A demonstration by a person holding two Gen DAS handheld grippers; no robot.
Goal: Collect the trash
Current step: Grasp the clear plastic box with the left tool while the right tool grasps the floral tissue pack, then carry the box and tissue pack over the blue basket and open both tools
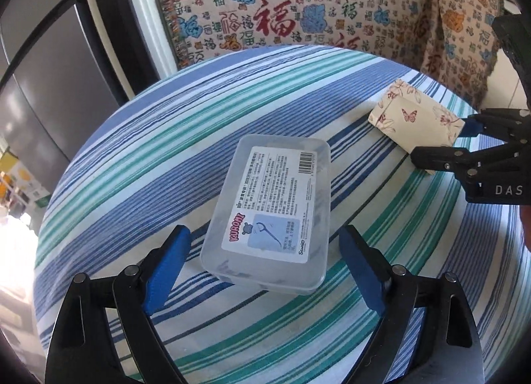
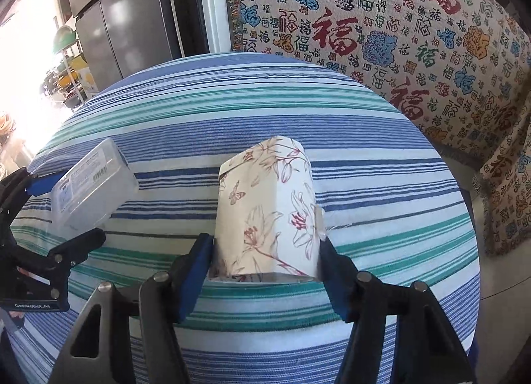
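A clear plastic box (image 1: 265, 211) with a white floss-pick label lies flat on the striped tablecloth (image 1: 139, 164). My left gripper (image 1: 265, 267) stands open around its near end, with a gap between each blue pad and the box. In the right wrist view the same box (image 2: 89, 191) lies between the left gripper's (image 2: 56, 214) fingers. A cream paper box printed with flowers and a butterfly (image 2: 265, 211) sits on the cloth. My right gripper (image 2: 265, 274) is shut on it, both pads against its sides. The left wrist view shows this paper box (image 1: 415, 118) at the right in the right gripper (image 1: 441, 140).
The round table (image 2: 381, 184) drops away at its edge on all sides. Behind it stands a sofa under a patterned throw with red and blue characters (image 1: 282, 2). A grey fridge (image 1: 49, 78) is at the left. Shelves with small items (image 2: 69, 65) sit far left.
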